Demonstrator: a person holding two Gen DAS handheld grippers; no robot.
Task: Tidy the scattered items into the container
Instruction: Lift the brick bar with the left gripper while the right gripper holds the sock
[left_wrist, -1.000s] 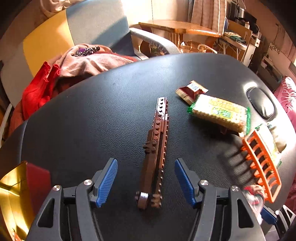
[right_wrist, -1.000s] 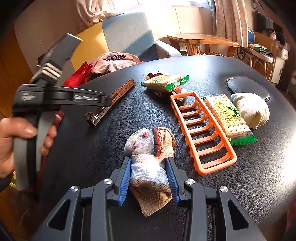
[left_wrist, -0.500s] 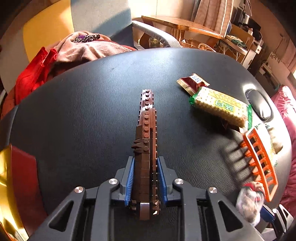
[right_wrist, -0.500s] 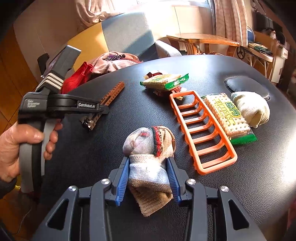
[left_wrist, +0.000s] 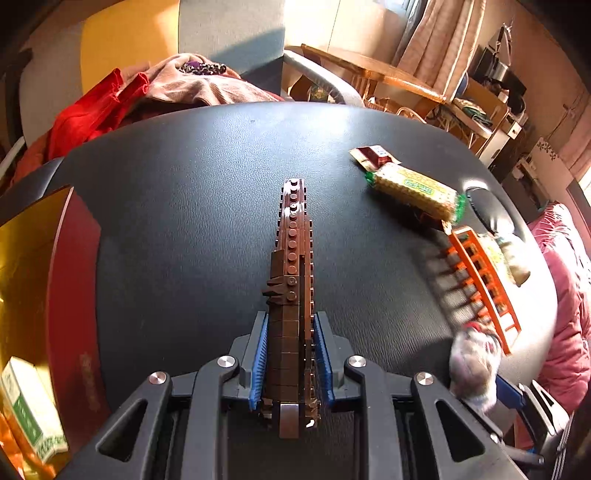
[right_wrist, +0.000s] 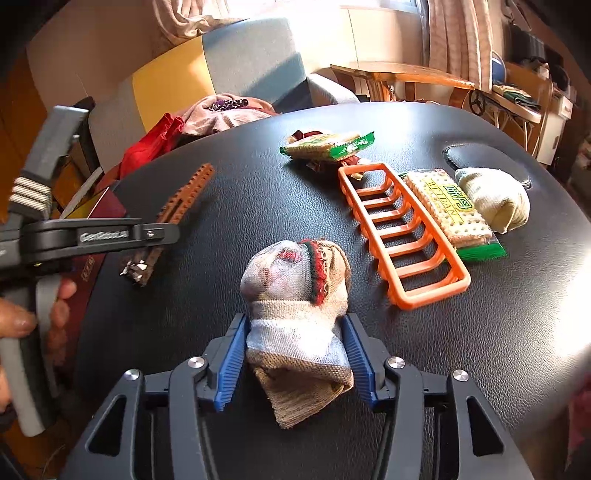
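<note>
My left gripper (left_wrist: 290, 360) is shut on a long brown brick-built piece (left_wrist: 293, 258) and holds it over the black table (left_wrist: 184, 206); it also shows in the right wrist view (right_wrist: 177, 210). My right gripper (right_wrist: 295, 354) is shut on a rolled grey, tan and red sock (right_wrist: 295, 288), seen blurred in the left wrist view (left_wrist: 474, 360). A red box with a gold lining (left_wrist: 40, 280), the container, stands open at the table's left edge with a white-green packet (left_wrist: 31, 406) inside.
On the table lie an orange plastic rack (right_wrist: 402, 232), two cracker packs (right_wrist: 448, 208) (right_wrist: 328, 146), a small brown wrapper (left_wrist: 373, 155) and a cream sock roll (right_wrist: 495, 199). A chair with red and pink clothes (left_wrist: 155, 88) stands behind the table.
My left gripper closed on the brown brick piece and has lifted it, moving toward the left. The right gripper stays shut on the sock, almost still.
</note>
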